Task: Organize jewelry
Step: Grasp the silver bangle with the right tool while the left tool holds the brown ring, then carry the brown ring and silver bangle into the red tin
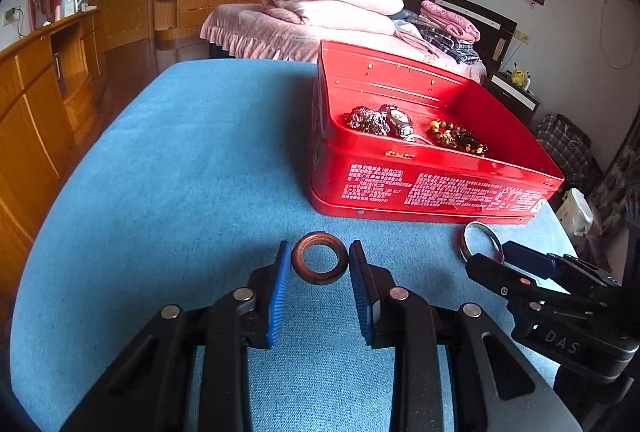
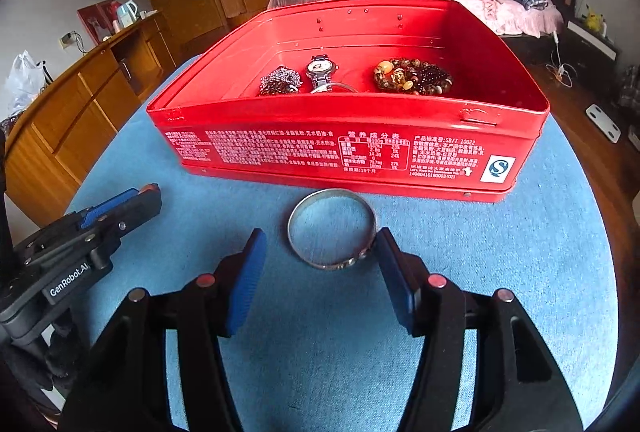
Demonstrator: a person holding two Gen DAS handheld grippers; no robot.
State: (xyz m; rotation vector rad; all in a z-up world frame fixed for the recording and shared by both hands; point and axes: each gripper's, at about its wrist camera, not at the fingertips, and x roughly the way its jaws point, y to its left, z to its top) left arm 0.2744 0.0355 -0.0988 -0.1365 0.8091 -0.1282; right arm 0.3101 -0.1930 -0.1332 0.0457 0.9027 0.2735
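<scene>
Left wrist view: left gripper (image 1: pixel 320 264) spread wide around brown ring (image 1: pixel 319 263) on blue cloth (image 1: pixel 180 171), not clamped. Right gripper (image 2: pixel 320 252) also apart, straddling silver bangle (image 2: pixel 332 228). Red tin (image 2: pixel 360 147) already holds watch (image 2: pixel 320 69), bead bracelets (image 2: pixel 412 75). Judged: two pieces left to box.

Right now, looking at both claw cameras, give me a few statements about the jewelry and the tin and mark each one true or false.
1. The brown ring lies on the blue cloth between the open fingers of the left claw. True.
2. The silver bangle is inside the red tin. False: it lies on the cloth in front of the tin.
3. A wristwatch is in the tin. True.
4. The right claw is shut on the bangle. False: its fingers are apart, and the bangle lies beside one pad.
5. The tin is empty. False: it holds the watch and beaded bracelets.
</scene>
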